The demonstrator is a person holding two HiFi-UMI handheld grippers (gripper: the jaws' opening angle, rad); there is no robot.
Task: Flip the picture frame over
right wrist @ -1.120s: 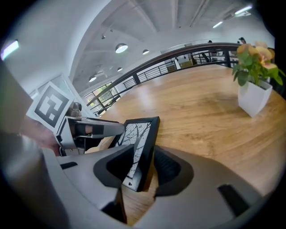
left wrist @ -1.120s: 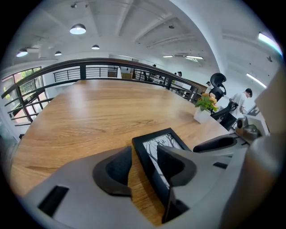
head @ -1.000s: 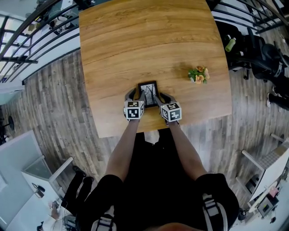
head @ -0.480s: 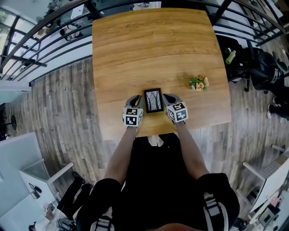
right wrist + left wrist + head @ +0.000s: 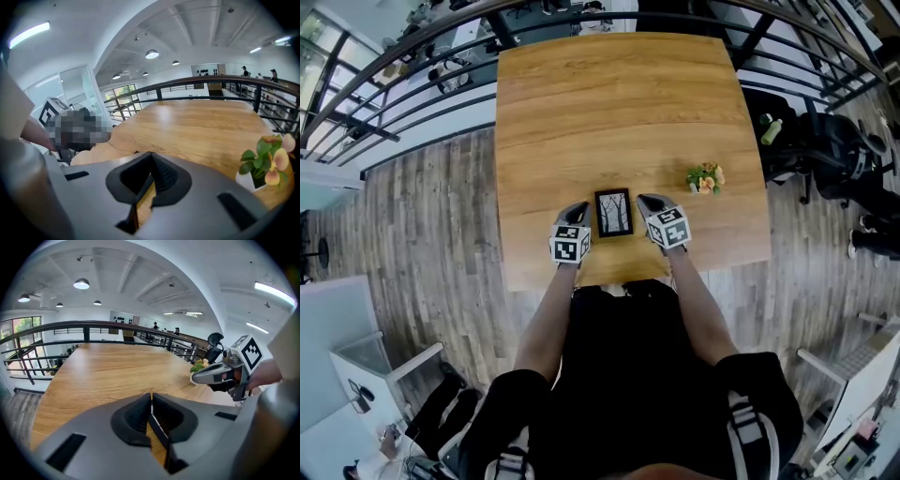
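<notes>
The picture frame [image 5: 613, 213] is face up near the person's edge of the wooden surface [image 5: 581, 103], its tree print showing and its long axis running straight away from the person. From above it appears to lie flat, though the head view cannot settle whether it rests fully on the wood. It sits squarely between the two tools. The left tool [image 5: 579, 210] is just beside its left long edge and the right tool [image 5: 643, 201] just beside its right long edge, so neither hand is clearly the nearer, and both point inward and forward toward it. To turn the frame over, one long edge must probably be raised and swung about the long axis, so this flanking position matters most. The left tool is clenched, its jaws having just been closing, and its pads meet along a vertical seam in its own view. The right tool is clenched in the same way. In each gripper view a thin dark strip runs back from that seam. It may be the frame's black edge, but I cannot tell whether either tool nips or touches it. A small pot of flowers [image 5: 704, 178] stands well apart to the right.
</notes>
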